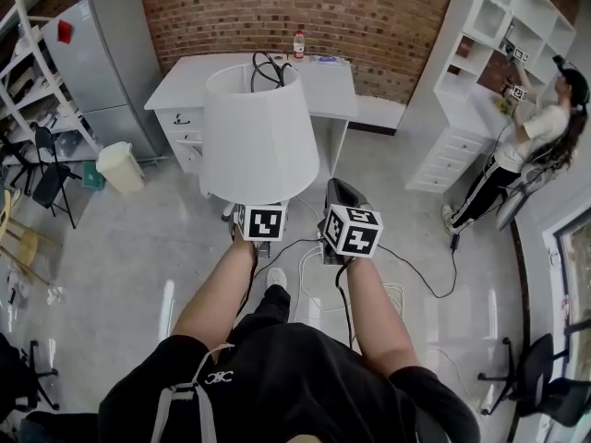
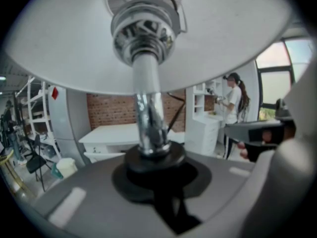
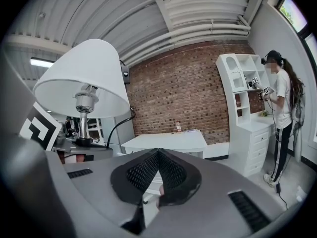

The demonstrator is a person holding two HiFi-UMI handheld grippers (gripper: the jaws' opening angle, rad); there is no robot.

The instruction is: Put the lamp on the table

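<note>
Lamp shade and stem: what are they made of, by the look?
Shade: white and matte, likely fabric or stiff paper, since the surface is even and shows no glare. Stem: polished metal, probably chrome-plated, since it mirrors the room in bright streaks.

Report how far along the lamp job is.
Done: the lamp is picked up, its chrome stem clamped in the left gripper. In hand: it is carried above the floor, short of the white table. Left: reach the table and set it down. The right gripper is shut and empty.
</note>
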